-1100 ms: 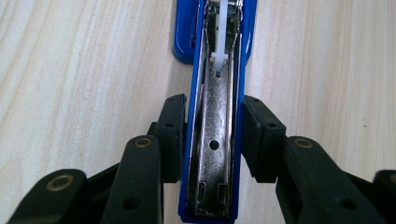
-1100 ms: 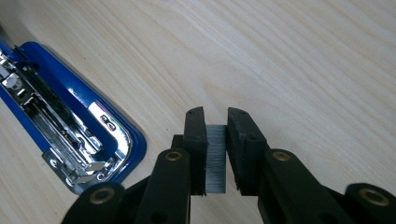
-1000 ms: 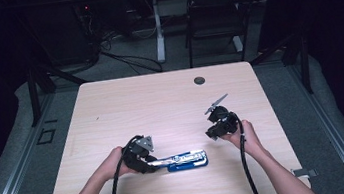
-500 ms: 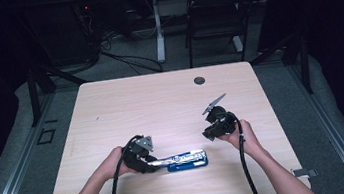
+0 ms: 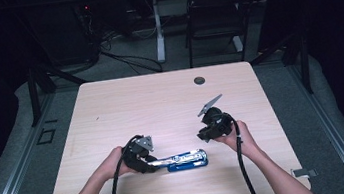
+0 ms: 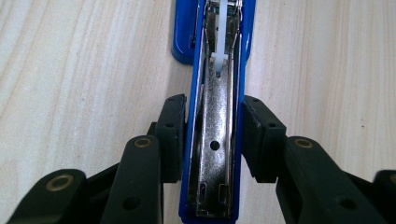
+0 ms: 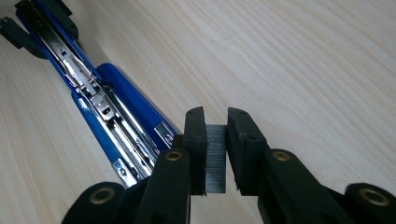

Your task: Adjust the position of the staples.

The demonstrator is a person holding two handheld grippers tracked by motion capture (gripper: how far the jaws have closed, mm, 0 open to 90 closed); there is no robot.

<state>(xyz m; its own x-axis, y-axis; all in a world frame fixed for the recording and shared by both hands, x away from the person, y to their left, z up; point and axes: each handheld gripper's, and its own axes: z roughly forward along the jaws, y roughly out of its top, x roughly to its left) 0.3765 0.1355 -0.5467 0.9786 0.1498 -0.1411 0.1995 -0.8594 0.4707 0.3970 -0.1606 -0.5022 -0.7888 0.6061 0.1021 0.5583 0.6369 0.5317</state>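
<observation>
A blue stapler (image 5: 184,160) lies flipped open on the wooden table (image 5: 161,103), its metal magazine (image 6: 215,140) facing up. My left gripper (image 5: 152,163) is shut on the stapler's left end, and its pads (image 6: 173,130) press both blue sides. To the right of the stapler, my right gripper (image 5: 202,135) hovers with its jaws aimed at it. In the right gripper view the right gripper (image 7: 216,119) is shut on a short grey strip of staples (image 7: 215,161). The open stapler (image 7: 109,109) lies just beyond it on the left.
A small black grommet (image 5: 199,80) sits in the table near the far edge. Behind the table stand a dark chair (image 5: 215,15) and a desk leg (image 5: 157,28) with cables on the floor. The person's forearms enter from the near edge.
My right gripper has edged a little to the left, toward the stapler, with the staple strip still in it. The left gripper and the stapler have not moved.
</observation>
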